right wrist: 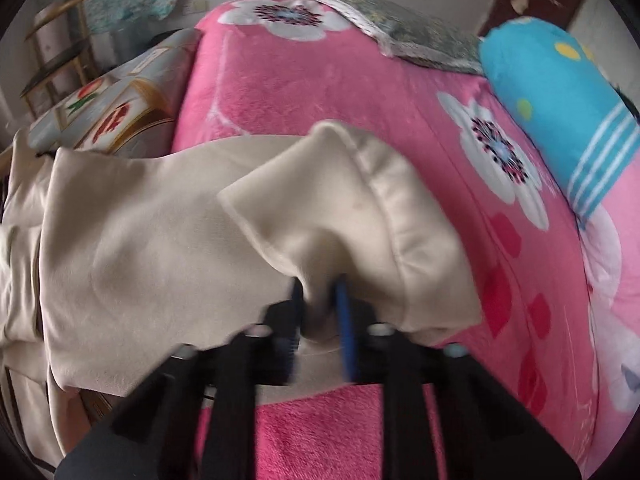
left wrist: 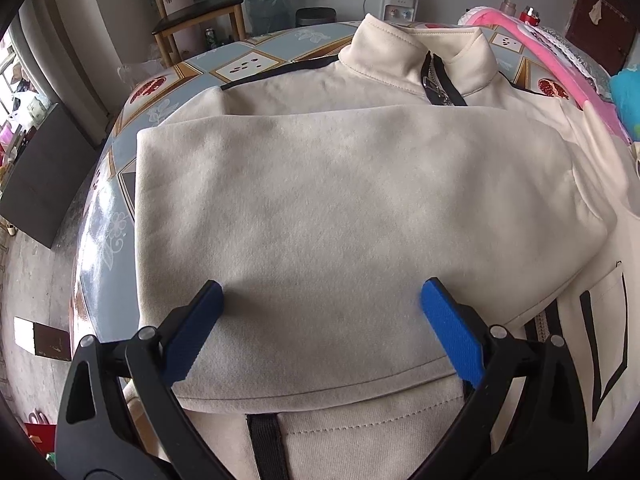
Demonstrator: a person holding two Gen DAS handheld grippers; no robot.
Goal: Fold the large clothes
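Right gripper [right wrist: 318,304], lower centre of its frame: jaws pinched on the cuff end of the cream jacket [left wrist: 320,200]'s sleeve [right wrist: 340,216], raised over the pink blanket [right wrist: 320,92]. Left gripper [left wrist: 320,312]: jaws wide, holding nothing, poised over the folded panel. Jacket lies across the patterned table [left wrist: 248,64], collar at upper centre. One side looks folded in; this sleeve and the final folds remain.

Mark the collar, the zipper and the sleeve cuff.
collar [left wrist: 384,46]: left wrist view, left flap.
zipper [left wrist: 434,88]: left wrist view, metal teeth below collar.
sleeve cuff [right wrist: 360,208]: right wrist view, cuff band.
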